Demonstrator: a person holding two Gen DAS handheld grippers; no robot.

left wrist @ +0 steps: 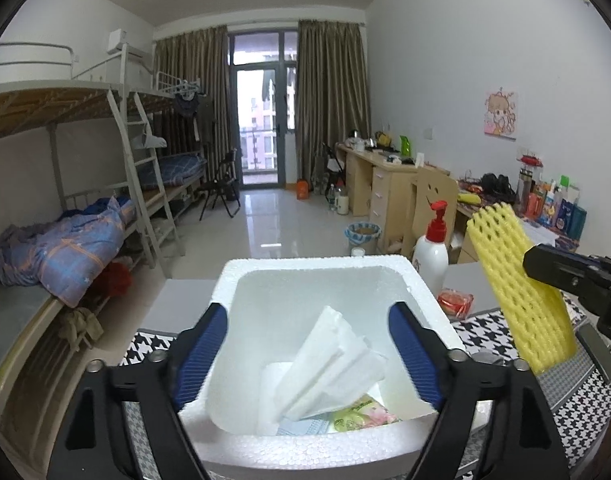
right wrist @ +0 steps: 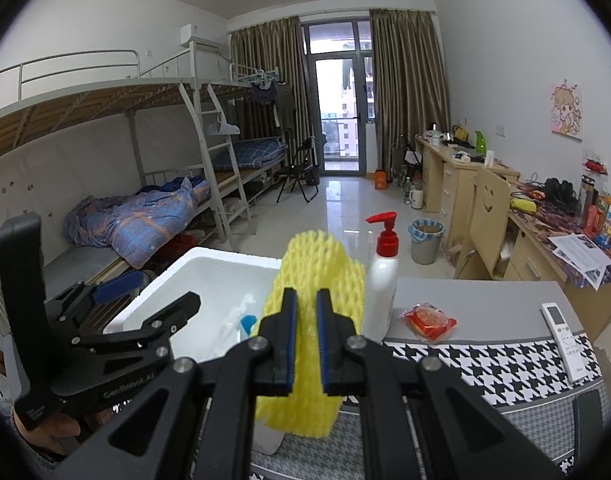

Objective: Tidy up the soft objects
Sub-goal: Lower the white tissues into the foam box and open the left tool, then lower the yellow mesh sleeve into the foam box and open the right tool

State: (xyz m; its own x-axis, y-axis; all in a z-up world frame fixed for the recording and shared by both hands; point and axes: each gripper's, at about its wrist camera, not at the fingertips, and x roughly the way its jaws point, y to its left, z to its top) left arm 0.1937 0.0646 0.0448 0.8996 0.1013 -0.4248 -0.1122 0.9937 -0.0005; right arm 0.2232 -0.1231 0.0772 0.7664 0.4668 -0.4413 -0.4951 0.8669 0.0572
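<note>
The right gripper (right wrist: 306,336) is closed on a yellow foam net (right wrist: 311,280), its blue pads pressing the net from both sides. The net stands almost upright, a little tilted, and its upper end rises above the fingers. In the left wrist view the same net hangs in the air at the right side, above the checked cloth (left wrist: 485,326), apart from the box.

The left gripper (left wrist: 308,346) is wide open and holds nothing. Its two blue pads stand on either side of the opening of a white foam box (left wrist: 305,264). Between them, inside the box, lie white foam sheets (left wrist: 333,364) that lean against one another, and under them is a packet with green and pink print (left wrist: 361,416); its writing is too small to read. In the right wrist view, white letters on the black body of the left gripper read roughly "GenRobot.AI".

The box stands on the counter (right wrist: 477,296), which is grey at the back and covered by the black and white checked cloth in front. Just to the right of the box stands a white pump bottle with a red top (right wrist: 383,276); its label cannot be read. Near it lies a small red packet in clear wrap (right wrist: 428,317), and further right a white remote control (right wrist: 565,340) lies across the edge of the cloth.
</note>
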